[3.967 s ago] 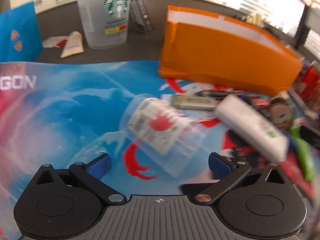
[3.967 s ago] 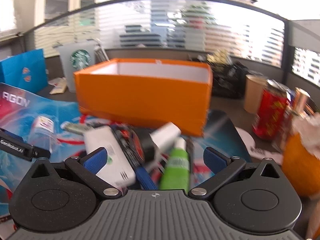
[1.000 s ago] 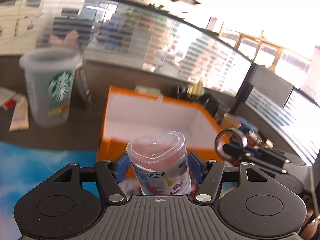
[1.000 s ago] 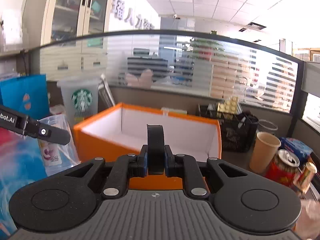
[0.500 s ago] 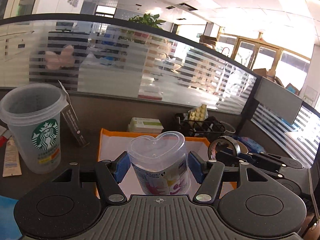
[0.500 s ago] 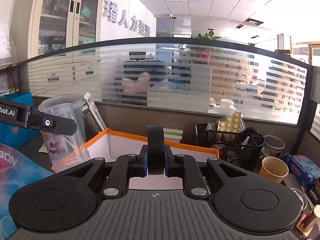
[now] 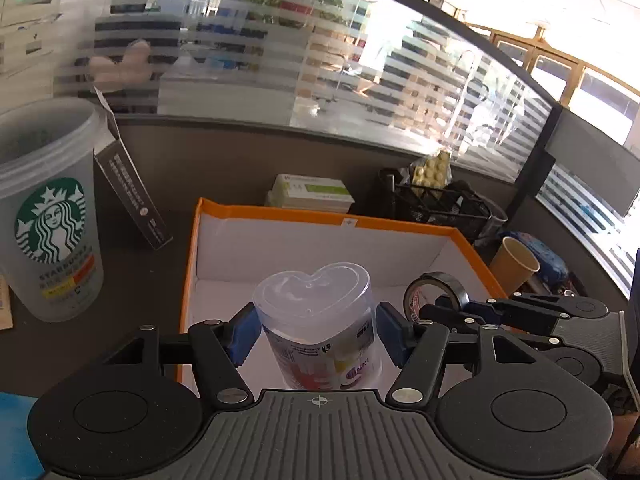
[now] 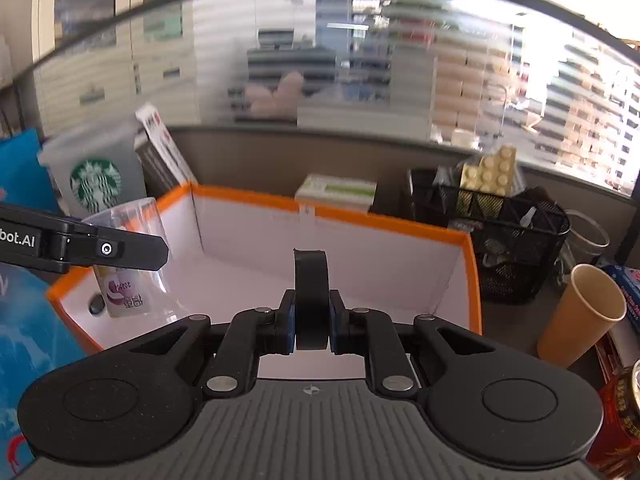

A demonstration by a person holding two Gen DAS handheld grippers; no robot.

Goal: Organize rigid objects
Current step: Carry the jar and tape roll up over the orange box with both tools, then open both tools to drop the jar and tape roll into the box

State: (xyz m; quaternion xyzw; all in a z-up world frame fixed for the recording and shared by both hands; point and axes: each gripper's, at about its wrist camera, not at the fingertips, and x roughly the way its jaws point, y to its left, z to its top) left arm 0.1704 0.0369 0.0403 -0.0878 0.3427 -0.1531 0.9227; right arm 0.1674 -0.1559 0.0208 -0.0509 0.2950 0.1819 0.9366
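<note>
A clear heart-topped plastic container (image 7: 316, 320) with a printed label stands upright between the blue pads of my left gripper (image 7: 316, 334), which is shut on it. It hangs over the near left part of the orange box (image 7: 320, 216), whose inside is white. My right gripper (image 8: 311, 328) is shut on a black tape roll (image 8: 311, 280) held edge-on above the same box (image 8: 380, 224). In the left wrist view the tape roll (image 7: 456, 288) and right gripper (image 7: 444, 308) sit just right of the container. In the right wrist view the container (image 8: 128, 280) shows at the left.
A Starbucks cup (image 7: 48, 216) and a leaning black carton (image 7: 132, 196) stand left of the box. Behind it are a green-and-white packet (image 7: 312, 194) and a black mesh basket (image 8: 500, 232). A brown paper cup (image 8: 580, 316) and red can (image 8: 624, 420) are at the right.
Both grippers have carried their loads forward and tipped down, so the box's white inside now lies under the container and the tape roll. Neither grip has altered.
</note>
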